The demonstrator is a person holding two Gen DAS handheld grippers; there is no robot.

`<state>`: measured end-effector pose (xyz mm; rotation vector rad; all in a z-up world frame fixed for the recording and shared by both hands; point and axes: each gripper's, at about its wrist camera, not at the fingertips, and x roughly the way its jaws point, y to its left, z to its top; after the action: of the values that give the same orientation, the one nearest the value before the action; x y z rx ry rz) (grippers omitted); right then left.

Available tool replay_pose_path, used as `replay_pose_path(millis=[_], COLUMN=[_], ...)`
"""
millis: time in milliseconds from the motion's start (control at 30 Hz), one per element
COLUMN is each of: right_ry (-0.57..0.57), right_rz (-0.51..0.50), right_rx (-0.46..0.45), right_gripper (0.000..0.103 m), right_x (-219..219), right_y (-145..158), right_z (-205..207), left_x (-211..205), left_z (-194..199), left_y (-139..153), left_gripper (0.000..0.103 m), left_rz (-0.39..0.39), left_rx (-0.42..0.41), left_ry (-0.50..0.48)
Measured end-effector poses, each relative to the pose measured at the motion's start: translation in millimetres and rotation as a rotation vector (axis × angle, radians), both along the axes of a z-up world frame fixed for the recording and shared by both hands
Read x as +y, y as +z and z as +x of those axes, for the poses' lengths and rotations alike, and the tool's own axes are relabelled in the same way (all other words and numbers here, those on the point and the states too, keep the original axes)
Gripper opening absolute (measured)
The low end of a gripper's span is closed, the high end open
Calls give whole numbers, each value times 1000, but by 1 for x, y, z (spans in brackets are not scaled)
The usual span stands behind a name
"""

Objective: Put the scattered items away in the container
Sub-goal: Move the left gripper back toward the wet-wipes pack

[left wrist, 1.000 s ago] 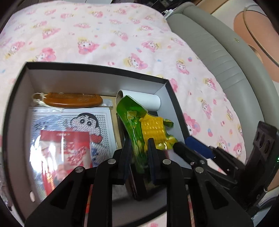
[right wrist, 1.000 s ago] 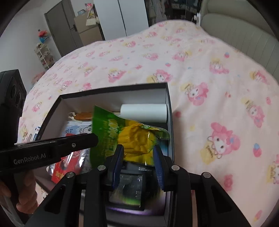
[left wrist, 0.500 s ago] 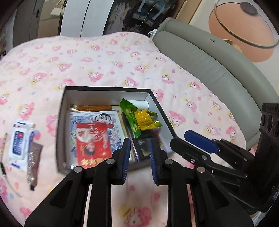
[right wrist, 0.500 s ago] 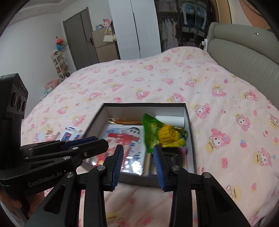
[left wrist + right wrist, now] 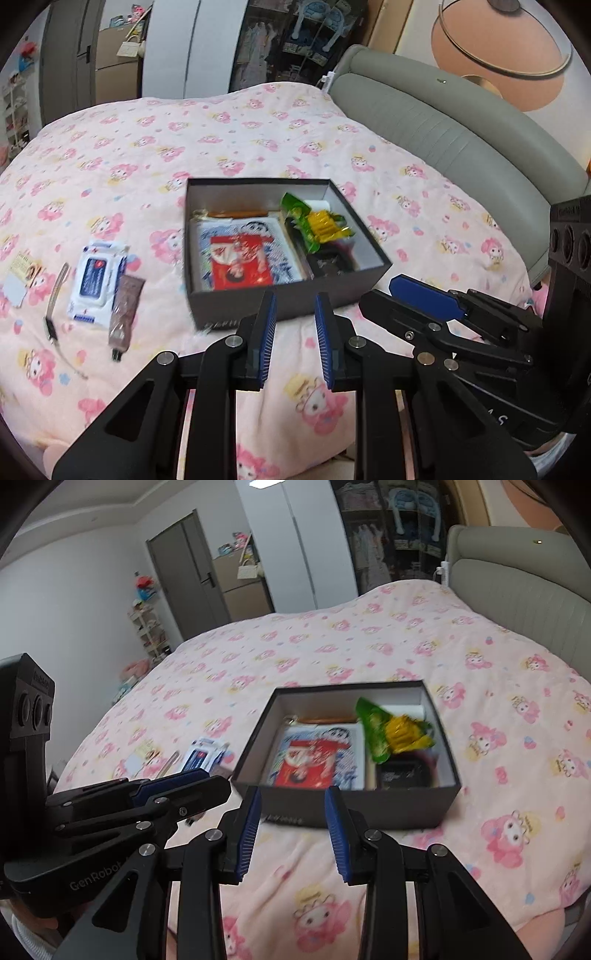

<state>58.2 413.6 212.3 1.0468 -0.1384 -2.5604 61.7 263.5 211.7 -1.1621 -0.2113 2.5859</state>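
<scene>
A black box [image 5: 295, 299] with a white inside sits on the pink bed. In it lie an orange comb [image 5: 238, 213], a cartoon packet with a red packet [image 5: 240, 262] on top, a green and yellow snack bag [image 5: 314, 221], a white roll and a black packet [image 5: 328, 264]. A wipes pack [image 5: 96, 280], a brown tube [image 5: 123, 314], a thin metal tool [image 5: 55, 295] and a small card [image 5: 20, 277] lie left of the box. My left gripper [image 5: 294, 306] hangs open before the box's near wall. My right gripper [image 5: 293, 801] is open and empty too, short of the box [image 5: 347, 806].
A grey padded headboard [image 5: 443, 125] runs along the bed's right side. The pink cartoon blanket [image 5: 184, 147] spreads wide behind and around the box. Wardrobes, a door and shelves stand beyond the bed's far end.
Both grippers have pulled back and up, away from the box. The snack bag and the black packet that were between the jaws now lie inside the box.
</scene>
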Motion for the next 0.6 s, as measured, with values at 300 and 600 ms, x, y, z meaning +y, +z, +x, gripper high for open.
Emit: replay_pose_path(millis=[300,600], right_ry=[173,357], right_rz=[-23,-35], right_rx=[-28,-60], right_gripper=[32,32], right_x=[-52,-132], right_y=[-15,-38], right_z=[21,15], left_x=[-56,-138], left_z=[42,59], left_y=[-11,-43], left_gripper=[19,23], left_rz=[0,60], left_rx=[-27,-78], left_ry=[107,306])
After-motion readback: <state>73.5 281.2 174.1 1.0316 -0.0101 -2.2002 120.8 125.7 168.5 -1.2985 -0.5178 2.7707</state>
